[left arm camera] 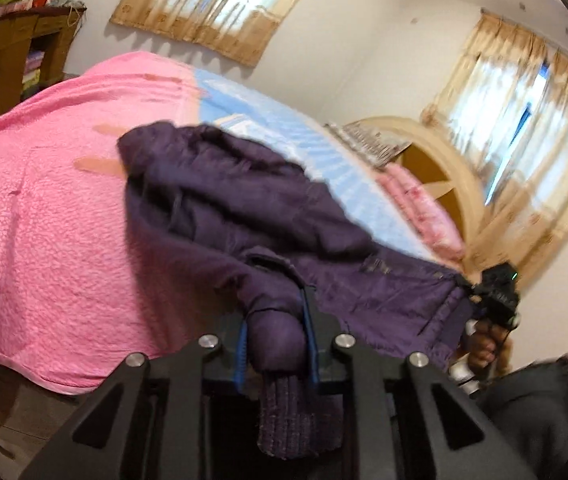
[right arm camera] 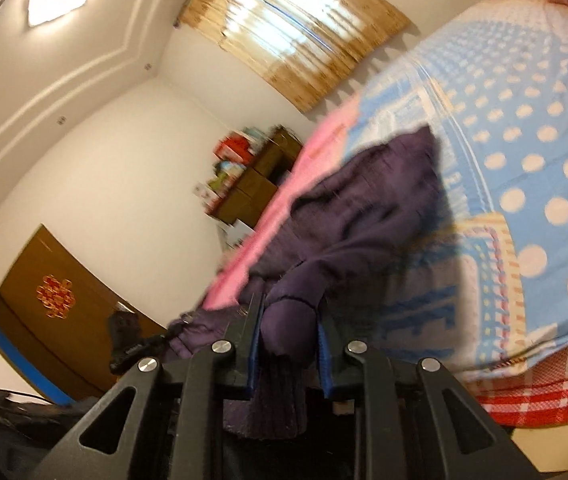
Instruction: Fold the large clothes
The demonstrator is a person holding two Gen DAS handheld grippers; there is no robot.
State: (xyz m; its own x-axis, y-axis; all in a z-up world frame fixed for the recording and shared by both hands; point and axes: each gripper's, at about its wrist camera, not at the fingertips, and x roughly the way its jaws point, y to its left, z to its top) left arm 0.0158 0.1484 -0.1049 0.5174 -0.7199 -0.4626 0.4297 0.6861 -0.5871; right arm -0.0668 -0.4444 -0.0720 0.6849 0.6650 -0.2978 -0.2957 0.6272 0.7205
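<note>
Both grippers are clamped on the jacket point(left arm camera: 244, 200), 1 sleeve each. The left gripper point(left arm camera: 278, 340) has its jaws narrow around a padded sleeve end, with the ribbed cuff point(left arm camera: 287, 412) hanging back past the pads toward the camera. The right gripper point(right arm camera: 289, 344) shows the same grip on the other sleeve, cuff point(right arm camera: 272, 408) behind the pads.

The jacket body runs ahead of both grippers and drapes onto the bed point(left arm camera: 44, 220), bunched, not flat. It sits over the pink cover and partly over the blue dotted sheet point(right arm camera: 523, 160).

Handling, my read: quilted and puffy, soft, no stiffness, moderate weight for cloth. The shell looks smooth, so it may slip. The padding compresses, so a pinch near the cuff seam should hold better than mid-sleeve. Expect it to sag and swing when raised.

Count: 1 jacket, 2 sleeves gripped, 2 grippers, 1 bed. The right gripper also shows in the left view point(left arm camera: 495, 292), well off to the right.
</note>
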